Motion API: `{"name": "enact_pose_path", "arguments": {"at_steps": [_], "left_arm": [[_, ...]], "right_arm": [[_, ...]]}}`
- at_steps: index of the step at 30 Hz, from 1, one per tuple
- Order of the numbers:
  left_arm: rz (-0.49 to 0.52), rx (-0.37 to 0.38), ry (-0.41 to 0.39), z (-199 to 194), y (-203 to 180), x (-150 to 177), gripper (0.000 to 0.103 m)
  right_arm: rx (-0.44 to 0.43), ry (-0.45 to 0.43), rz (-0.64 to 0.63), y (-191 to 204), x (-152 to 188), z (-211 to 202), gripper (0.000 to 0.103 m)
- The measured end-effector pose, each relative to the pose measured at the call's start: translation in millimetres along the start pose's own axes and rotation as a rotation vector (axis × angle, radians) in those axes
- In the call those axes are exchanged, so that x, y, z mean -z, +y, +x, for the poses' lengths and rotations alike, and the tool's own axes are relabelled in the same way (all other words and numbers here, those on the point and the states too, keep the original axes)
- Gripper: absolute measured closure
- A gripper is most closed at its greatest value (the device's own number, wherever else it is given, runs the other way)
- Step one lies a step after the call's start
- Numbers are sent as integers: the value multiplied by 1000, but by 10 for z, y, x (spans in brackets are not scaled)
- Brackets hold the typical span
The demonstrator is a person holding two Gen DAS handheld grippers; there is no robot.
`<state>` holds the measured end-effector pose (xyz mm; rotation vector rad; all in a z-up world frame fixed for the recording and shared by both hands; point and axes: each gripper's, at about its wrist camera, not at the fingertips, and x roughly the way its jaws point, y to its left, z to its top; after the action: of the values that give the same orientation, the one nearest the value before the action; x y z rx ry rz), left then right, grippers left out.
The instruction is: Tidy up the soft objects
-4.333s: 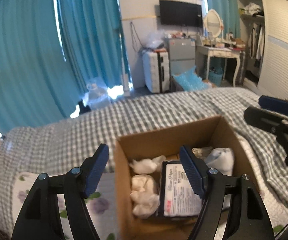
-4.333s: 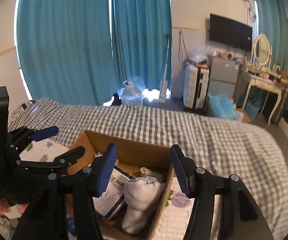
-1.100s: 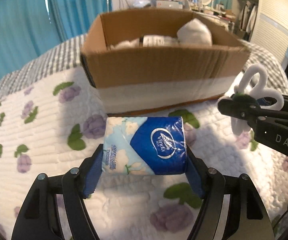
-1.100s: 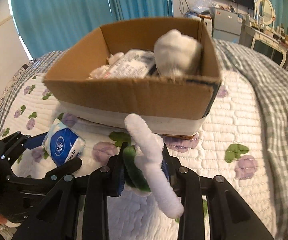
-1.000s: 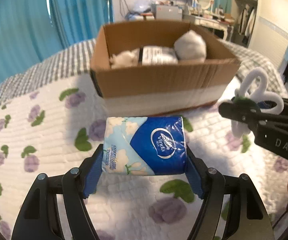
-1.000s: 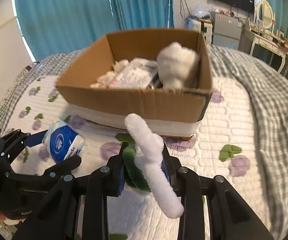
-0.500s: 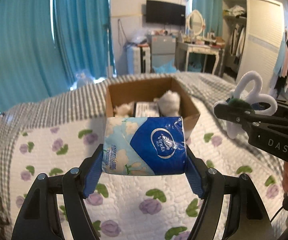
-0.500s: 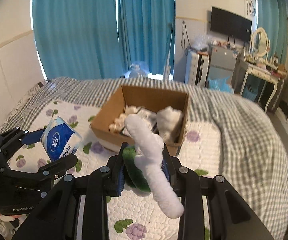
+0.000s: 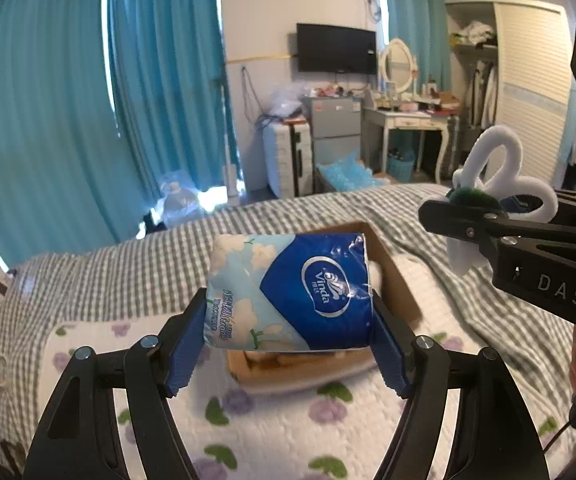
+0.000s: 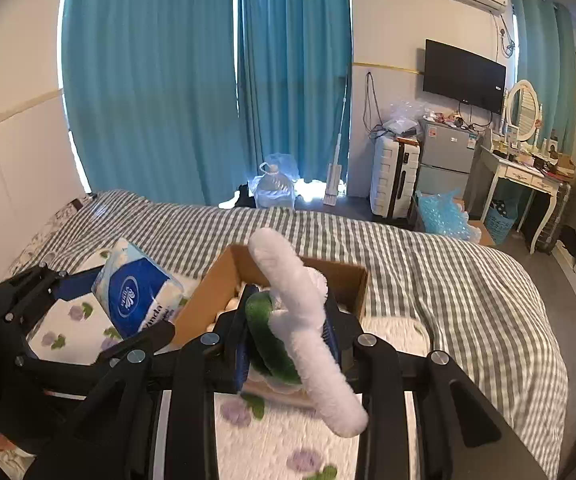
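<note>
1. Bedroom setting: teal curtains (image 10: 207, 80) at left, a bed (image 10: 428, 272) with a grey check cover in the middle, a wall TV (image 10: 464, 74) and dressing table (image 10: 528, 172) at right.
2. A floral quilt (image 9: 288, 432) lies over the near part of the bed.
3. Left gripper (image 9: 288, 320): held above the quilt, both blue pads clamped on the short sides of a tissue pack (image 9: 292, 292). The pack is blue and white, lifted clear of the bedding, and hides most of the box behind it.
4. Box (image 10: 207, 300): open cardboard, resting on the quilt below and between the two grippers. White soft items show inside; their detail cannot be told.
5. Right gripper (image 10: 285, 340): fingers closed tight on a plush toy (image 10: 300, 320), gripping its green part, with white fuzzy loops sticking out above and in front. The toy hangs over the near edge of the box.
</note>
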<state>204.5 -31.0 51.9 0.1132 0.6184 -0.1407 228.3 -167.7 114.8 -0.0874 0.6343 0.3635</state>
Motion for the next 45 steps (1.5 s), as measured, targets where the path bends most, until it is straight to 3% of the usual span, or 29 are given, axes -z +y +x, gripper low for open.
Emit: {"name": "enact_pose_path", "arguments": {"at_steps": [8,14,18,21,23,25,29,34,43,45], "left_arm": [[-10,-30,40,833,80,-81,31],[-17,-23,83,1293,103,0,29],[8,-82,81,1467,71,73,27],[24,-70,102,1545,52,102,27],[39,-62,96,1548,35,88,27],[55,-39,83,1507,3,77,27],[73,-47,61,1354,-27,35,27],[25,-47,28,959,65,-132,27],[-15,-96,-207,-611,102,-664,27],[-26,-114,-279,-1024,110,-715,21]], "right_arm": [[-5,26,23,-291,-213,824,73],[-23,70,52,-449,-103,1395,73],[-46,87,95,-567,-33,1664,72],[-58,91,128,-634,-3,1786,60],[-52,89,154,-648,8,1820,39],[-52,84,171,-659,10,1817,36],[-29,62,159,-624,-29,1682,36],[-10,36,160,-580,-186,1266,36],[35,-142,95,-277,-700,-394,35],[27,-183,92,-179,-729,-775,32]]}}
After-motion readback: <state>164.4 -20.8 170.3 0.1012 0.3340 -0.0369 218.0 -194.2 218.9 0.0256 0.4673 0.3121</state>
